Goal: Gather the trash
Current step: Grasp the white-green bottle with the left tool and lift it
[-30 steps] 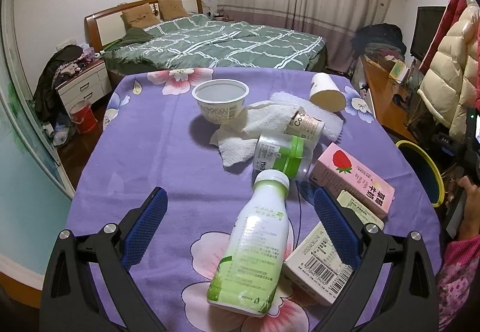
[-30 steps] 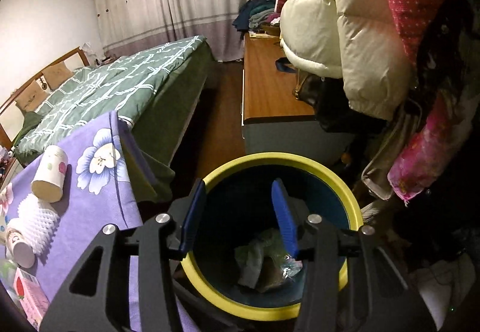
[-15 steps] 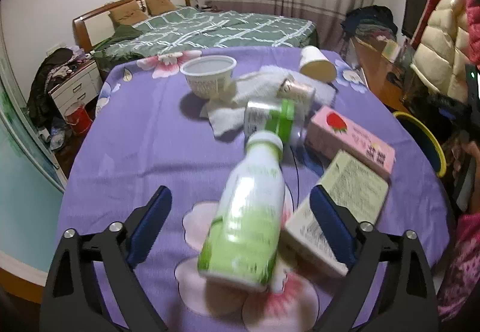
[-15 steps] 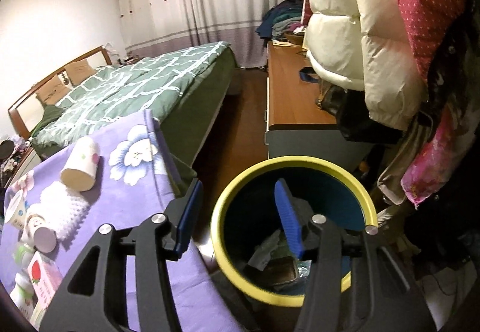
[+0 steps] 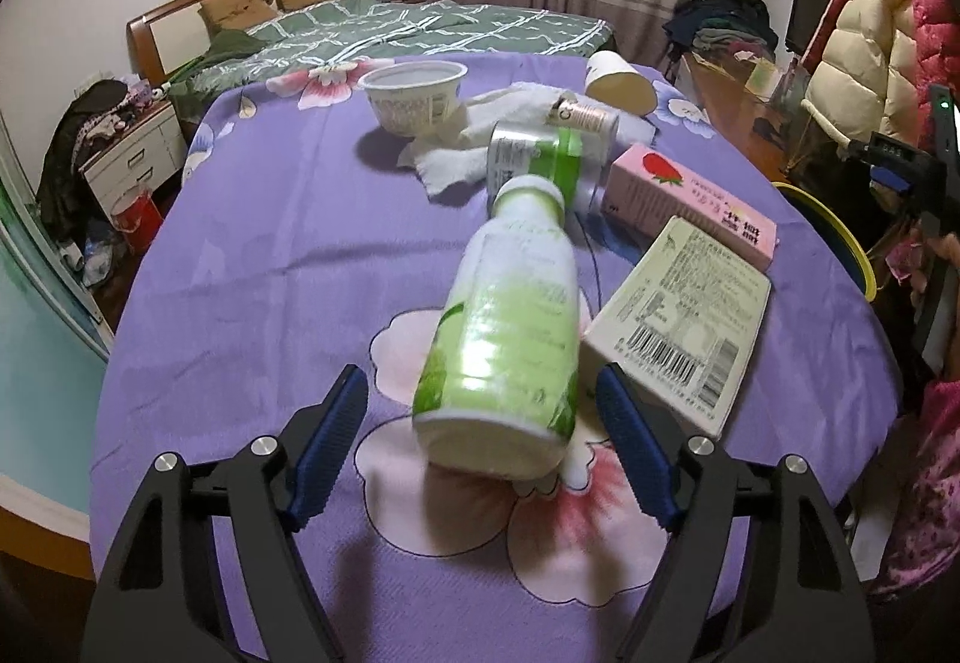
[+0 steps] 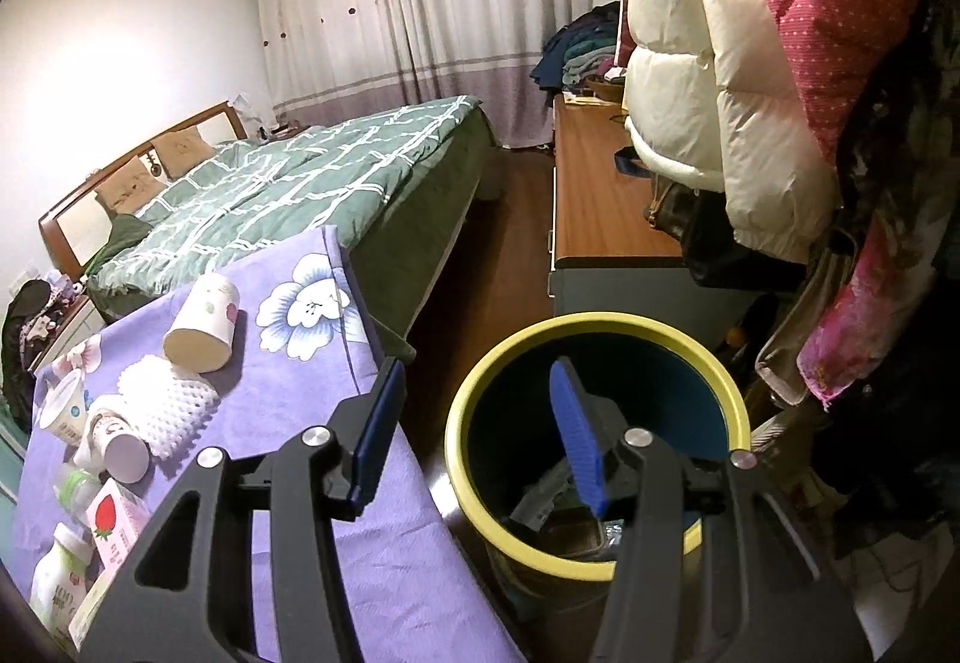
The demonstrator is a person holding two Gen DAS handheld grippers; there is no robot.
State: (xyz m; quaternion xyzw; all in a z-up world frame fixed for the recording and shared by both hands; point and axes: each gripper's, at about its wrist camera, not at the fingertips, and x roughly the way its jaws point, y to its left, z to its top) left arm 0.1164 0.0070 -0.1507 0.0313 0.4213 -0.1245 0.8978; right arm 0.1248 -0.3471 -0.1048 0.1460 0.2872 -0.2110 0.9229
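**Left tongs around the milk bottle, right tongs over the bin**

On my left wrist camera the left gripper (image 5: 480,441) is spread wide, and the green-and-white bottle (image 5: 510,327) lies on its side between the two blue pads (image 5: 327,450), base toward me and white cap pointing away. I see a clear gap on the left side of the bottle; on the right the pad sits just beside the base, and I cannot tell whether it touches. Nothing is clamped.

The bottle rests on the purple flowered tablecloth (image 5: 252,267). Just beside it to the right lies a flat cream box (image 5: 684,327) with a barcode facing up. Beyond that is a pink strawberry carton (image 5: 690,201), and past the bottle's cap a clear jar with a green band (image 5: 540,165) on its side. Farther back I see a white tub (image 5: 414,93) standing upright, crumpled white tissue (image 5: 474,147), a small paper cup (image 5: 585,114) and a larger paper cup (image 5: 618,78), both tipped over.

On my right wrist camera the right gripper (image 6: 480,435) is open and holds nothing. Its right finger sits over the mouth of the yellow-rimmed bin (image 6: 600,327), its left finger over the table's edge. The bin stands on the floor beside the table, with some scraps (image 6: 540,501) lying at its bottom
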